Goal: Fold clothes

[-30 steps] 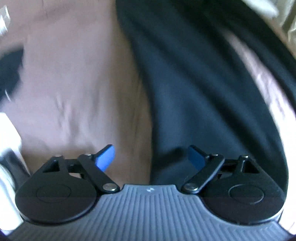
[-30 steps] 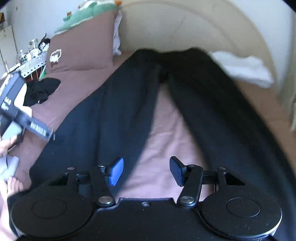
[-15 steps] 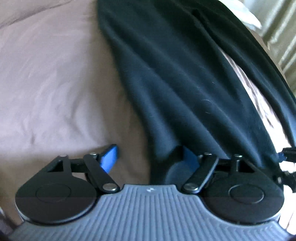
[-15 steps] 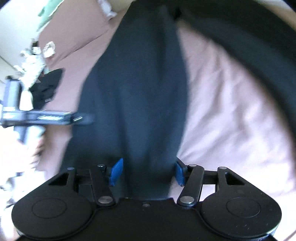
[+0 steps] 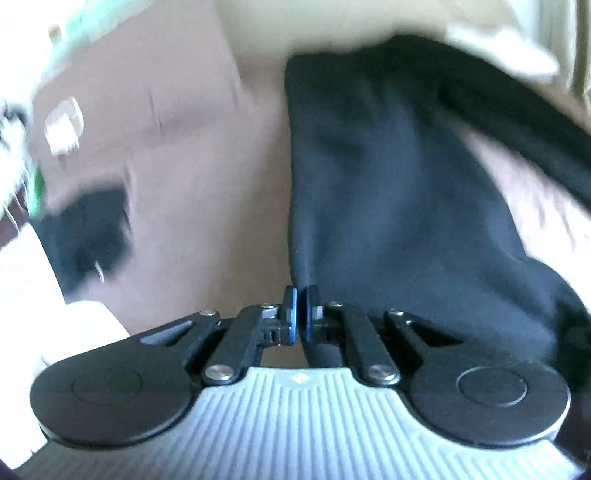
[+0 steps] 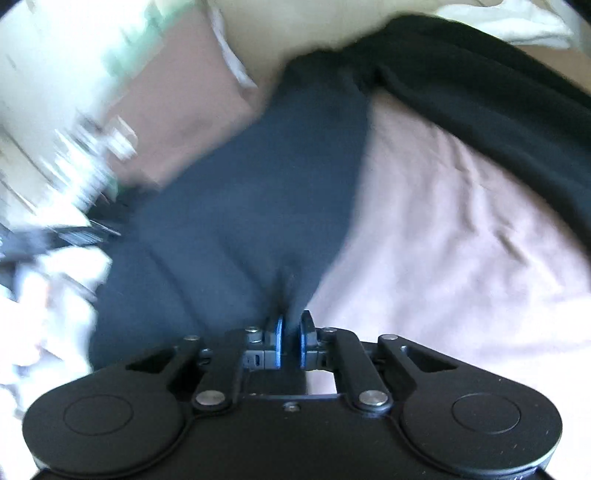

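1. I have the left gripper point(image 5: 300, 314) clamped narrow on the near left edge of the dark navy soft-fabric trousers point(image 5: 388, 184); its blue pads are almost together with a thin fold of cloth between them.
2. My right gripper point(image 6: 290, 341) is likewise pinched down on the hem of the same leg, and the cloth puckers into creases just beyond its pads.
3. The trousers lie on the dusty-pink bed sheet point(image 6: 443, 221), spread out. One leg runs from my grippers away to the far end of the bed; the other leg point(image 6: 498, 110) branches off at the far end and sweeps back along the right side.
4. So the long axis runs near to far. The waist, I judge, points to the far cream headboard point(image 6: 295, 22), and the hem is the near end in my grip.
5. Progress: the legs lie apart in a V with sheet showing between them, so no fold shows in the garment. Both hem corners of one leg are gripped, which I read as carrying that leg over. Leg-on-leg and the lengthwise folds remain.
6. A second dark garment point(image 5: 88, 229) lies crumpled at the left, near a pink pillow point(image 5: 147, 92). Both views are blurred.
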Available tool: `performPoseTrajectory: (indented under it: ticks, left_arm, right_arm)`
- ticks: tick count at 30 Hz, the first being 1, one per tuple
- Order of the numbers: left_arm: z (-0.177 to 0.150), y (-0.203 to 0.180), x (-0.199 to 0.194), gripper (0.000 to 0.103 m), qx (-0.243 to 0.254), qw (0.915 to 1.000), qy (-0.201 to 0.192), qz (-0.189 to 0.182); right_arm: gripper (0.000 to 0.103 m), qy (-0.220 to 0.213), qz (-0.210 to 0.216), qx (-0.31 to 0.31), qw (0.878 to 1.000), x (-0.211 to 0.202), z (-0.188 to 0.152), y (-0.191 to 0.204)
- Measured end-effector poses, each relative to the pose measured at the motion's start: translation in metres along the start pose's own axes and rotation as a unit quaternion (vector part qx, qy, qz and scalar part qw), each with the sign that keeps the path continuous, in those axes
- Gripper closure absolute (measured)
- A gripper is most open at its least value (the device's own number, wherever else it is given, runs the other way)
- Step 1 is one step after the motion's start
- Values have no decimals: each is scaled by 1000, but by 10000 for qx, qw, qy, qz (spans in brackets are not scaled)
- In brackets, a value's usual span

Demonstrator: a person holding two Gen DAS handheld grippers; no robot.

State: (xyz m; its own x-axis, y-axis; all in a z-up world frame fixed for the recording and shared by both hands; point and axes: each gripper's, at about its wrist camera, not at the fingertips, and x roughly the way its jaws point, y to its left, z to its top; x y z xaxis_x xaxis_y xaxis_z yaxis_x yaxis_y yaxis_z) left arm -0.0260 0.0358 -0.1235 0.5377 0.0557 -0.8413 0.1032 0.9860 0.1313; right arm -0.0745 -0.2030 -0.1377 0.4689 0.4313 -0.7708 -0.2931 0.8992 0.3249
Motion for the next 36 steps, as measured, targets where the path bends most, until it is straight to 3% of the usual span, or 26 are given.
performPoseTrajectory:
  ticks: [1, 2, 3, 5, 7, 8, 9, 11, 13, 17, 23, 24, 25, 26, 27, 31, 34, 36]
  left_arm:
    - [-3, 4, 13, 98, -68, 9993, 361, -108]
    - [-7, 8, 24, 98, -167, 9976, 641, -220]
    - [-12, 14, 33, 98, -318, 9958, 791, -341]
    - [-17, 22, 36, 97, -530, 9930, 874, -590]
    - [-21, 30, 33, 92, -704, 9902, 861, -843]
    - [-22, 33, 31, 86, -790, 9885, 854, -969]
    - [-24, 37, 29, 79, -876, 9865, 846, -1095]
    - [-27, 45, 26, 71, -1048, 9818, 831, -1346]
    - [-30, 50, 22, 60, -1184, 9771, 827, -1564]
    - [-37, 47, 22, 57, -1053, 9788, 1015, -1433]
    - [-42, 60, 35, 57, -1338, 9697, 1229, -1635]
    - [-42, 63, 37, 57, -1379, 9683, 1242, -1673]
    - [-43, 65, 37, 57, -1415, 9671, 1248, -1706]
    - [-43, 66, 37, 57, -1439, 9665, 1237, -1726]
    - [-43, 68, 36, 57, -1458, 9662, 1214, -1744]
    - [-42, 78, 25, 57, -1603, 9665, 780, -1847]
    - [-37, 84, 6, 57, -1566, 9749, 167, -1576]
    - [-35, 86, -6, 48, -1522, 9768, -166, -1496]
  right_arm:
    - [86, 187, -645, -304, 9973, 8, -2, 10]
    - [72, 324, -1199, -593, 9905, 13, -4, 20]
    - [71, 263, -1404, -823, 9863, 12, -7, 30]
    - [71, 22, -1409, -1218, 9825, -3, -10, 52]
    - [68, -95, -1183, -1438, 9825, -22, -12, 67]
    - [61, -44, -1038, -1388, 9849, -30, -12, 71]
    - [53, 140, -723, -1105, 9911, -36, -12, 68]
    - [47, 541, -45, -514, 9972, -45, -12, 60]
    - [45, 1157, 901, 162, 9891, -41, -13, 50]
    - [39, 1468, 1392, 193, 9791, -37, -40, 49]
    - [40, 2051, 1333, -637, 9675, -21, -67, 75]
    - [43, 2084, 1335, -866, 9650, -17, -70, 84]
    - [54, 1943, 1189, -1191, 9664, -14, -70, 96]
    - [85, 1799, 1042, -1514, 9664, -11, -70, 108]
    - [97, 1607, 892, -1807, 9662, -10, -70, 118]
    - [99, 439, 727, -1912, 9779, -51, -41, 115]
    - [99, -477, 523, -1683, 9832, -95, -12, 108]
    - [99, -1098, 291, -1452, 9829, -131, 7, 96]
